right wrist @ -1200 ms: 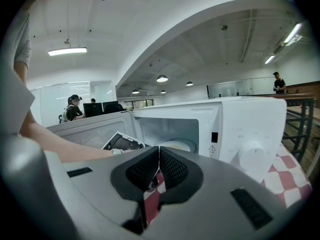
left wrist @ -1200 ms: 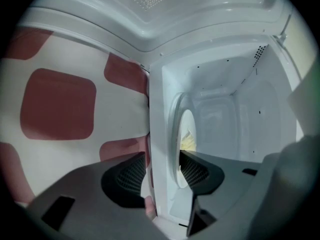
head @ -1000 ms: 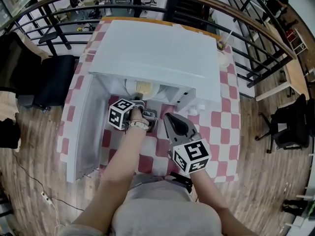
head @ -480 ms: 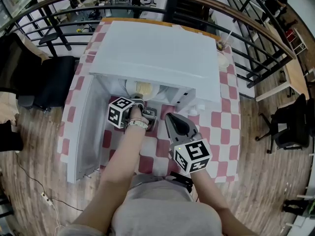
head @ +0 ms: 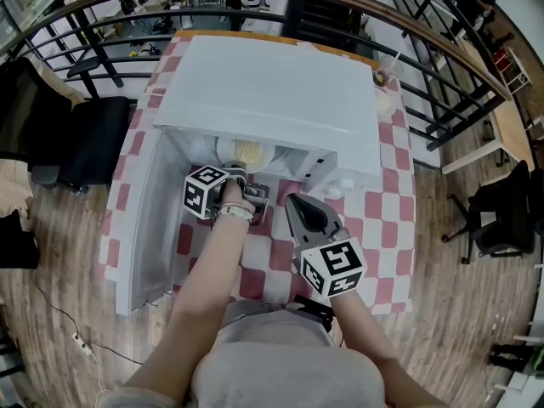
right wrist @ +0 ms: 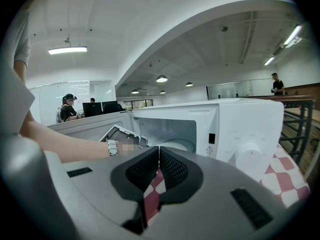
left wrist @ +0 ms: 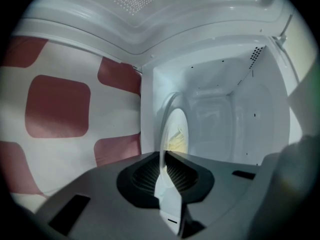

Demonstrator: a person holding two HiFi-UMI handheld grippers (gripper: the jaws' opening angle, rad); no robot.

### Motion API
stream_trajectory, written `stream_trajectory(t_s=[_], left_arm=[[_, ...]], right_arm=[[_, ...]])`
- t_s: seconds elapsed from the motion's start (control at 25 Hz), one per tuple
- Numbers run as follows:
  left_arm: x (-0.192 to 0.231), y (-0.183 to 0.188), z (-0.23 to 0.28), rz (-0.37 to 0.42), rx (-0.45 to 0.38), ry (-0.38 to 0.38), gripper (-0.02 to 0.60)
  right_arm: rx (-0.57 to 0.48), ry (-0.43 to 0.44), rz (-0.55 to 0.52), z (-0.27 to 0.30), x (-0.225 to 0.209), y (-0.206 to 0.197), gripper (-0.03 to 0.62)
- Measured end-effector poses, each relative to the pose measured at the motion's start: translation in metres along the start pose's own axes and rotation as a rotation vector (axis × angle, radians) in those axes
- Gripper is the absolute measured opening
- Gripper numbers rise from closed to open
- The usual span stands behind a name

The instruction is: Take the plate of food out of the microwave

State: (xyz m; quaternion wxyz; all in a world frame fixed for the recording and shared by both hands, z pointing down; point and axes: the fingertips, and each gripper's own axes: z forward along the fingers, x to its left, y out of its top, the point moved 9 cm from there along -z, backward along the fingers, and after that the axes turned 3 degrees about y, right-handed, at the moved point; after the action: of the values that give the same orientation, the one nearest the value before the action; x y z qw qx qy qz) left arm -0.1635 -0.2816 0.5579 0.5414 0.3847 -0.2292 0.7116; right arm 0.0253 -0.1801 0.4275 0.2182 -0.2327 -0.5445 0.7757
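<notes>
Now the left gripper (left wrist: 164, 156) has just been closing its jaws, which pinch the rim of the plate of food (left wrist: 176, 134) inside the open microwave (head: 272, 92). The right gripper (right wrist: 159, 153) hangs outside (jaws together, empty). A red-checked bench (head: 378, 219) stands on a wood floor (head: 59, 266), ringed by a black railing (head: 442, 53).
</notes>
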Motion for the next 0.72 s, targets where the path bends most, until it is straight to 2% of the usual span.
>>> stream_trajectory(t_s=[0.24, 0.44, 0.72], left_arm=[[0.001, -0.002, -0.002, 0.011, 0.006, -0.023, 0.034], [-0.007, -0.003, -0.006, 0.026, 0.006, -0.104, 0.012], [-0.007, -0.002, -0.011, 0.003, 0.002, -0.156, 0.011]], right_arm=[[-0.002, -0.009, 0.0, -0.003, -0.002, 0.001, 0.026], [-0.008, -0.01, -0.001, -0.002, -0.002, 0.001, 0.026], [-0.017, -0.003, -0.005, -0.003, 0.0, 0.004, 0.026]])
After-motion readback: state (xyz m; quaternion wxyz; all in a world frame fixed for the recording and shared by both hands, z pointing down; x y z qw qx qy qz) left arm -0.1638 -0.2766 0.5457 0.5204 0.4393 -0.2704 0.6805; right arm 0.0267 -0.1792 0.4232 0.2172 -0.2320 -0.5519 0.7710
